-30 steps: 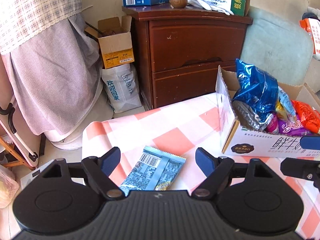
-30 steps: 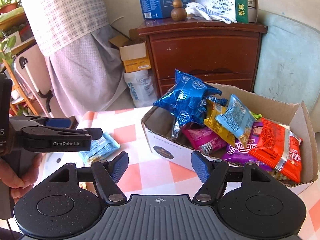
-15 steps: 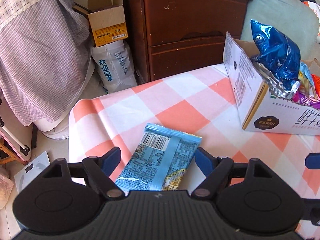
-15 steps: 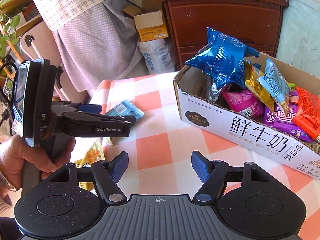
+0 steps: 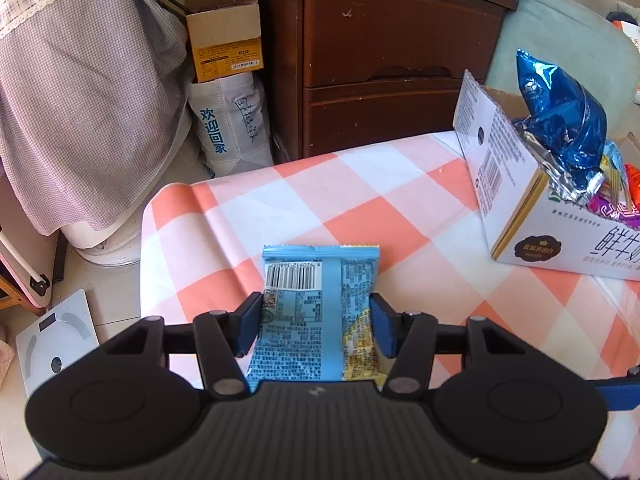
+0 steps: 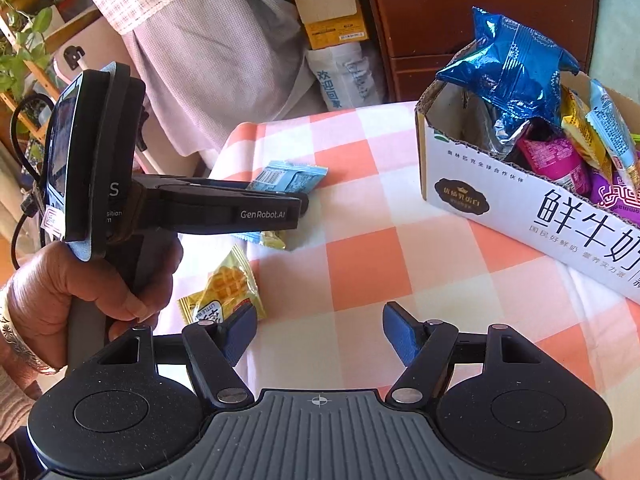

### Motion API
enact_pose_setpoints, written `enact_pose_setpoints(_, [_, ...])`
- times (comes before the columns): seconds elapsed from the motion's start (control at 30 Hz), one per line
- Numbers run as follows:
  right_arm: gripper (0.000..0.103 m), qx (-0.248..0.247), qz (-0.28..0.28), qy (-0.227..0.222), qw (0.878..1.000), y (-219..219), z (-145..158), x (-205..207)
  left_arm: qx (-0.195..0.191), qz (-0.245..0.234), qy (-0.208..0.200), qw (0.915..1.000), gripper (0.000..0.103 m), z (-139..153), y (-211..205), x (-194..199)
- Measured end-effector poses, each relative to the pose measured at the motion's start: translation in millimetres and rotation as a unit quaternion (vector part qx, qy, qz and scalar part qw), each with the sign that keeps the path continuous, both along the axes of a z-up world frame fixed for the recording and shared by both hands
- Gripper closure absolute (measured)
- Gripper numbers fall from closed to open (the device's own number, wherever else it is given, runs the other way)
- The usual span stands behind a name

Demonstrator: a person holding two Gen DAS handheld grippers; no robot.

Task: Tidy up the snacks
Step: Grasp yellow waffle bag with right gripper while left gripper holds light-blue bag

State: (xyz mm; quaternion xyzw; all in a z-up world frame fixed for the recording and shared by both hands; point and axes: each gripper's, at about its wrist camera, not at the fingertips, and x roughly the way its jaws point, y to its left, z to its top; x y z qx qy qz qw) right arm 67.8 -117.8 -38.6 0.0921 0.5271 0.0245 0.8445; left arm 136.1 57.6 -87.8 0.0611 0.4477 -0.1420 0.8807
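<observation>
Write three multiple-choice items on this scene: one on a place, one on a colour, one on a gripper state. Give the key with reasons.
1. Where does the light blue packet lie?
A. In the box
B. On the checked cloth between the left gripper's fingers
C. On the floor

2. What colour is the big foil bag sticking out of the box?
A. Blue
B. Green
C. Red

3. How stands the right gripper?
A. Shut on the waffle packet
B. Shut on nothing
C. Open

Key: B, the left gripper brackets the packet on the cloth; A, its foil is shiny blue; C, its fingers stand wide apart, with the waffle packet lying beside the left one.
</observation>
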Motion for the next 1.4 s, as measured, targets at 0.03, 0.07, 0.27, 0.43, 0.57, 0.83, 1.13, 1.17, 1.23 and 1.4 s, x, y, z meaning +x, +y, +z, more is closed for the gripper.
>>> enact_pose_setpoints(0.03, [0.033,0.006,0.003,0.002,1.0,3.7,-1.9,-0.2,-0.002,0.0,-0.003,1.0,0.048,1.8,1.7,-0.3])
enact_pose_setpoints(0.07, [0.033,0.01,0.007,0.004,1.0,7.5,-3.7,-0.4,-0.002,0.0,-0.005,1.0,0.048,3.1,2.7,-0.9])
enact_pose_setpoints(0.27, [0.033,0.017,0.025,0.002,1.0,30.2,-14.5,-2.0,-0.006,0.004,-0.015,0.9999,0.048,10.5,13.2,-4.9])
enact_pose_setpoints(0.43, [0.033,0.007,0.04,-0.017,0.999,48.4,-20.5,-0.2,-0.009,0.013,-0.024,0.9996,0.048,15.9,27.2,-7.6])
enact_pose_setpoints(0.57, [0.027,-0.021,0.065,-0.039,0.997,62.4,-28.7,0.2,-0.011,0.024,-0.026,0.9993,0.048,17.7,39.6,-9.3])
enact_pose_setpoints(0.83, [0.015,-0.084,0.118,-0.076,0.987,84.2,-41.3,-3.9,-0.009,0.035,-0.024,0.9991,0.048,15.1,56.1,-10.6])
enact_pose_setpoints(1.13, [0.01,-0.129,0.169,-0.095,0.973,101.6,-55.6,-4.7,-0.006,0.034,-0.018,0.9993,0.048,10.4,59.7,-12.8])
enact_pose_setpoints(1.17, [0.012,-0.13,0.168,-0.102,0.972,101.3,-57.2,-6.1,-0.005,0.033,-0.018,0.9993,0.048,10.1,59.4,-13.0])
enact_pose_setpoints(1.23, [0.014,-0.128,0.158,-0.105,0.973,99.5,-58.4,-3.9,-0.004,0.031,-0.016,0.9994,0.048,9.3,58.3,-13.3])
enact_pose_setpoints(1.4, [0.043,-0.121,0.142,-0.111,0.976,90.9,-52.6,-1.4,-0.001,0.025,-0.013,0.9996,0.048,8.5,53.1,-14.7])
